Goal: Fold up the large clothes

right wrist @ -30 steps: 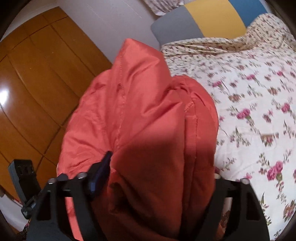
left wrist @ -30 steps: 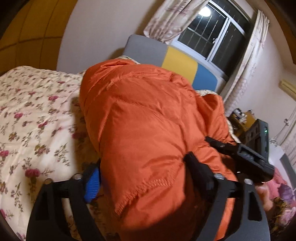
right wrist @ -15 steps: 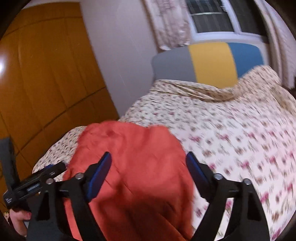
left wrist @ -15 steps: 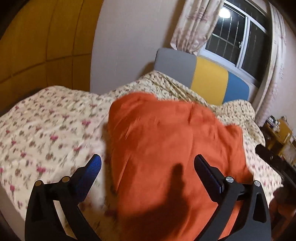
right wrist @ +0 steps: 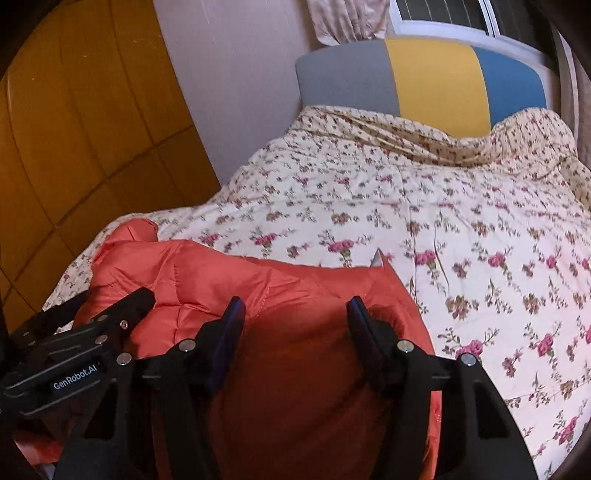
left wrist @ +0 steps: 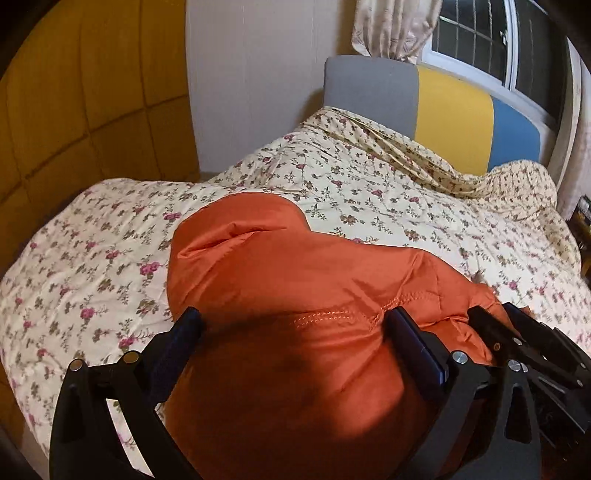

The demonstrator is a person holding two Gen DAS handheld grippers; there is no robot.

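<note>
A puffy orange jacket (left wrist: 295,280) lies bunched on the near end of the floral bedspread (left wrist: 388,184). My left gripper (left wrist: 291,328) is open, its two fingers wide apart over the jacket's near part. In the right wrist view the same jacket (right wrist: 303,295) lies on the bedspread (right wrist: 461,240), and my right gripper (right wrist: 295,314) is open over its right part. Each gripper shows in the other's view: the right one (left wrist: 524,343) at the jacket's right edge, the left one (right wrist: 92,332) at its left. Whether the fingers touch the fabric is not clear.
The bed has a grey, yellow and blue headboard (left wrist: 443,107) under a dark window (left wrist: 476,33) with curtains. A wooden wardrobe (right wrist: 74,129) stands to the left of the bed. Dark furniture (left wrist: 583,229) shows past the bed's right edge.
One second ago both grippers held the jacket lifted. They have let go and opened, and the jacket now lies flat on the bed with both grippers low over it.
</note>
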